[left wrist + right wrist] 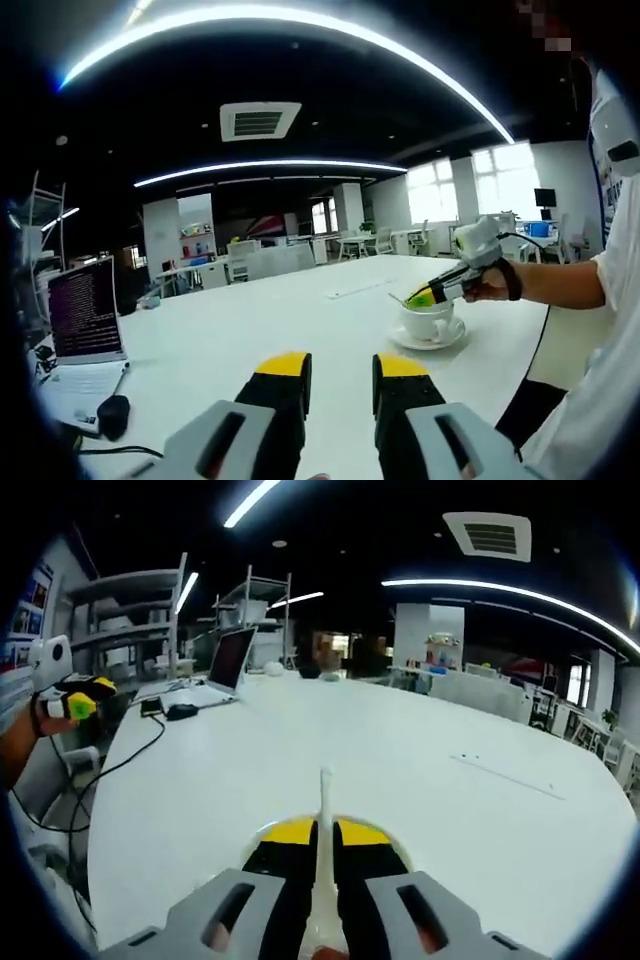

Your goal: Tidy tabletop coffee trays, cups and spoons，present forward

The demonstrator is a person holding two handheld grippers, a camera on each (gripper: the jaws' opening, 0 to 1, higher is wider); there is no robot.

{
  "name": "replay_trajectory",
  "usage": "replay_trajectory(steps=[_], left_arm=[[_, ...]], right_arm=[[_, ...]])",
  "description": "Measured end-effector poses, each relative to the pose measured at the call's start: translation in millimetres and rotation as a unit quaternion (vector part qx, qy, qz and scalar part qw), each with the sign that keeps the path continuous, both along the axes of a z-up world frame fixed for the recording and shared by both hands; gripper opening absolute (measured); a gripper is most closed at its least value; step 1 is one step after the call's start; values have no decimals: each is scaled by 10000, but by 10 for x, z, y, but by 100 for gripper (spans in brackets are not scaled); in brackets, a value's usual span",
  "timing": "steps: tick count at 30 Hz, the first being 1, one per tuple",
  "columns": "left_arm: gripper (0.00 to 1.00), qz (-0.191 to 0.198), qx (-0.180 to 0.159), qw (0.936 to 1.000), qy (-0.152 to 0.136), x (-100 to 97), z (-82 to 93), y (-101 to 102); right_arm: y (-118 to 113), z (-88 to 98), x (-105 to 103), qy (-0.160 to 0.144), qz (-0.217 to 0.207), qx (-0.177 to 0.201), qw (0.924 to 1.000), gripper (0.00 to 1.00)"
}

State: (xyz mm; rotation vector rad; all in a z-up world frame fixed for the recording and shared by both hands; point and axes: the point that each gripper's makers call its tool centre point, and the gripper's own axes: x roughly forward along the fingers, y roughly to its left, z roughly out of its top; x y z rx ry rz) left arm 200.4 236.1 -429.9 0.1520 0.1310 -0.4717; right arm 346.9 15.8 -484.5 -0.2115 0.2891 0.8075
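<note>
A white cup [428,318] stands on a white saucer [428,339] on the white table [250,330]. The right gripper [420,296] hovers over the cup, its fingers [290,865] closed on a slim white spoon [324,810]. The left gripper [340,372] has its fingers slightly apart, holding nothing. A laptop [85,315] sits open near the table's edge.

An open-plan office is seen under a dark ceiling crossed by long curved light strips [290,18], with a square ceiling vent [259,121] set between them. Bright windows [505,175] are placed along the far wall. Metal shelving [130,610] is stood beside a large white table [400,770], on which an open laptop [86,310] is placed.
</note>
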Motion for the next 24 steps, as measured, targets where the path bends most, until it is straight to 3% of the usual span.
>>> replay_trajectory(steps=[9, 24], left_arm=[[26, 28, -61, 10000, -33, 23, 16, 13], [26, 35, -237, 9997, -93, 140, 10, -96]], right_arm=[[-95, 282, -25, -299, -41, 144, 9994, 14], [-667, 726, -6, -796, -465, 360, 9951, 15]])
